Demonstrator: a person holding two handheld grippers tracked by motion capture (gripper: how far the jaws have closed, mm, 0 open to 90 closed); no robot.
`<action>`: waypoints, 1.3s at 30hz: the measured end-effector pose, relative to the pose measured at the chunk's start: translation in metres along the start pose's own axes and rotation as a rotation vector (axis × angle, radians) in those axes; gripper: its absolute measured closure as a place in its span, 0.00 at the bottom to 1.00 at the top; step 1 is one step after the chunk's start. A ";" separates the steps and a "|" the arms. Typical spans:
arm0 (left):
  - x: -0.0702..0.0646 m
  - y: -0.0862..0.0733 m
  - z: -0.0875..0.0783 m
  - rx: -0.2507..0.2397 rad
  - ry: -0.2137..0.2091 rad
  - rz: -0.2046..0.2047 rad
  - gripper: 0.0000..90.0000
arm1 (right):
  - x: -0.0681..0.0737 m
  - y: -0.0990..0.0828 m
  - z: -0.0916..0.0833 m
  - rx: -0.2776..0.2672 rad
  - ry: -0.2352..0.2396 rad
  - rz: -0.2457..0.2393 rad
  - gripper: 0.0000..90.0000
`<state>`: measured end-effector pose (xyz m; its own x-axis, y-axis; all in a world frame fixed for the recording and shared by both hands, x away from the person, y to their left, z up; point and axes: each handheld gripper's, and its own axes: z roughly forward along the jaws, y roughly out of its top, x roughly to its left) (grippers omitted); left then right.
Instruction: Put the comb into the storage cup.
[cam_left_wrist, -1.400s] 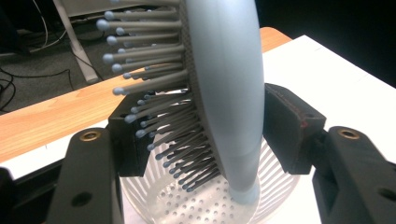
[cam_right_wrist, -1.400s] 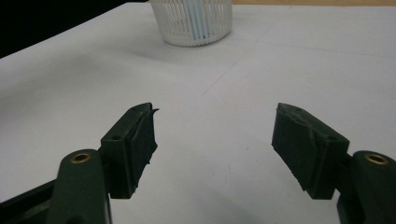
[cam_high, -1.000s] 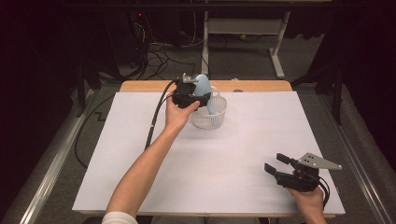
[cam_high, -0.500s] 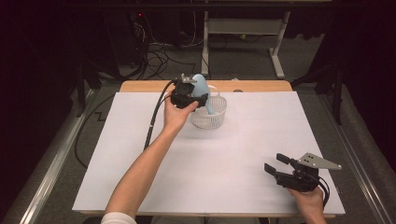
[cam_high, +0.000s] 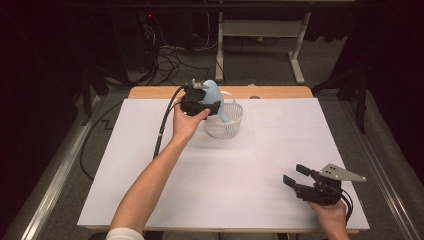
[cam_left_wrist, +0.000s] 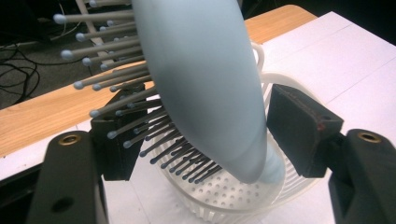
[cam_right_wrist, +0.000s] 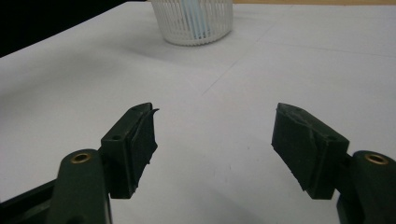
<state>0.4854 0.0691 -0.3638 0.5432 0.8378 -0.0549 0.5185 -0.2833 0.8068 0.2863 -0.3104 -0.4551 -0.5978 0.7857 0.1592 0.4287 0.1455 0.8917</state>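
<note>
Light-blue hairbrush (cam_left_wrist: 205, 88) stands handle-down in the white basket (cam_high: 224, 122), so drop-off is approx done. Left gripper (cam_left_wrist: 201, 135) has just been opening, brush now loose btwn its jaws w/ a gap at the back; left to do: pull clear. Right gripper (cam_right_wrist: 215, 140), well short of the basket near the table (cam_high: 240, 170) edge, is open & empty.
</note>
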 end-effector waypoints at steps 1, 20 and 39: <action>0.001 0.000 0.000 0.003 0.001 0.000 0.33 | 0.000 0.000 0.000 0.001 0.000 0.000 0.34; 0.012 -0.013 0.002 0.033 0.000 -0.022 0.29 | 0.001 0.000 0.001 0.006 0.001 -0.003 0.34; 0.018 -0.024 0.003 0.052 -0.011 -0.036 0.26 | 0.001 0.000 0.002 0.009 -0.002 -0.005 0.34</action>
<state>0.4847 0.0897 -0.3863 0.5304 0.8430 -0.0896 0.5713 -0.2774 0.7724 0.2867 -0.3085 -0.4560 -0.5985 0.7862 0.1537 0.4317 0.1549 0.8886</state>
